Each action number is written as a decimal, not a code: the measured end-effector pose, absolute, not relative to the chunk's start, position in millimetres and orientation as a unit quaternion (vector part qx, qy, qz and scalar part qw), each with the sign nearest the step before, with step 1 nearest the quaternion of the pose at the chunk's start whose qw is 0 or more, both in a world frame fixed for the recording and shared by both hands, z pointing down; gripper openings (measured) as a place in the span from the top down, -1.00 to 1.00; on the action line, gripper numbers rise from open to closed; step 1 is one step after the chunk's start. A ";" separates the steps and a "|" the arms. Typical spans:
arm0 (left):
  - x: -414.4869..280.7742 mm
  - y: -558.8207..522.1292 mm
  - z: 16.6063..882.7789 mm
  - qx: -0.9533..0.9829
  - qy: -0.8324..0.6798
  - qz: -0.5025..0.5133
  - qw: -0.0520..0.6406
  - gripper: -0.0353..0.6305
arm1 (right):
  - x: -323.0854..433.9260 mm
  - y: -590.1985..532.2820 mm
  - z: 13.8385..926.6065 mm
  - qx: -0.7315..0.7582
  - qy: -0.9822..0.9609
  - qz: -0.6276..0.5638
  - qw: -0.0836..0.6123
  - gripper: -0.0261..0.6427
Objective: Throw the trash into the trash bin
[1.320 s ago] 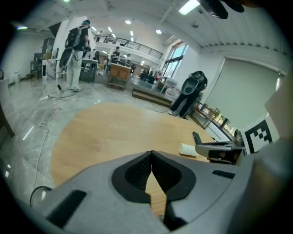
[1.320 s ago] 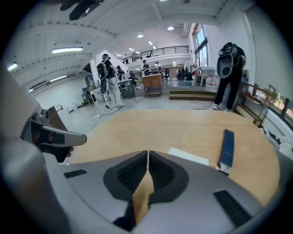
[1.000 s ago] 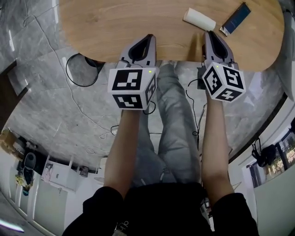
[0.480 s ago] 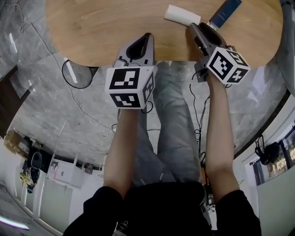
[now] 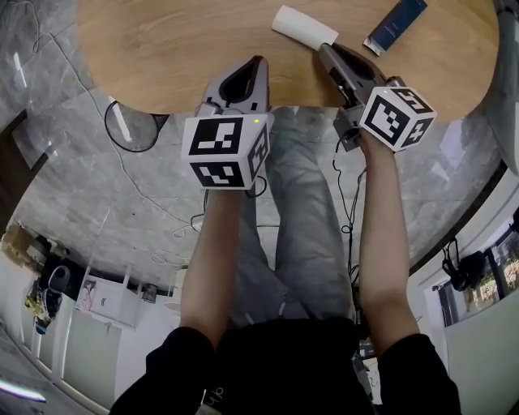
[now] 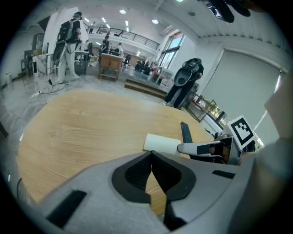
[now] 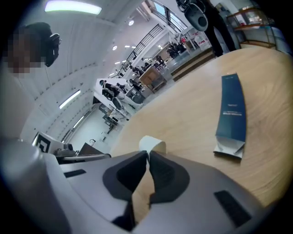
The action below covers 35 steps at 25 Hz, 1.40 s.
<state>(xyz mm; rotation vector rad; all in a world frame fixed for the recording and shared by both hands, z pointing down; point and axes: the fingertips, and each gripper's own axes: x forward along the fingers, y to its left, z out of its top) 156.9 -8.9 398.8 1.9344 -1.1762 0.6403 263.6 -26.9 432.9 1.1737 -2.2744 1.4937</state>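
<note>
A white paper roll (image 5: 304,27) lies on the wooden table (image 5: 162,49), with a blue packet (image 5: 395,24) to its right. My right gripper (image 5: 323,49) slants left toward the roll's near end. Its jaws have just been closing, and in the right gripper view the tips (image 7: 147,154) meet on the roll's near edge (image 7: 153,144). My left gripper (image 5: 259,59) hangs shut over the table's front edge with nothing between its jaws (image 6: 151,154). From the left gripper view the roll (image 6: 161,143) shows ahead with the right gripper's fingers (image 6: 192,148) against it.
A round black bin (image 5: 130,126) stands on the grey floor left of my left gripper, partly under the table edge. Cables run over the floor around my legs. Bare wood stretches left of the roll. People and furniture stand far off in the hall.
My right gripper has swung left from beside the blue packet to the roll's end, rolling and dipping. The left gripper has hardly moved.
</note>
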 end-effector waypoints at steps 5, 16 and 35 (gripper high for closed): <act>127.2 -9.5 397.0 0.750 -0.483 0.242 0.383 0.87 | 227.6 -29.4 409.9 0.363 -0.792 0.485 0.081 0.88; 37.0 13.1 389.5 0.699 -0.557 0.213 0.394 0.87 | 146.8 -34.2 370.9 0.298 -0.837 0.448 0.101 0.88; -175.4 89.1 378.3 0.593 -0.677 0.154 0.409 0.87 | -79.5 10.0 354.8 0.153 -0.886 0.392 0.194 0.88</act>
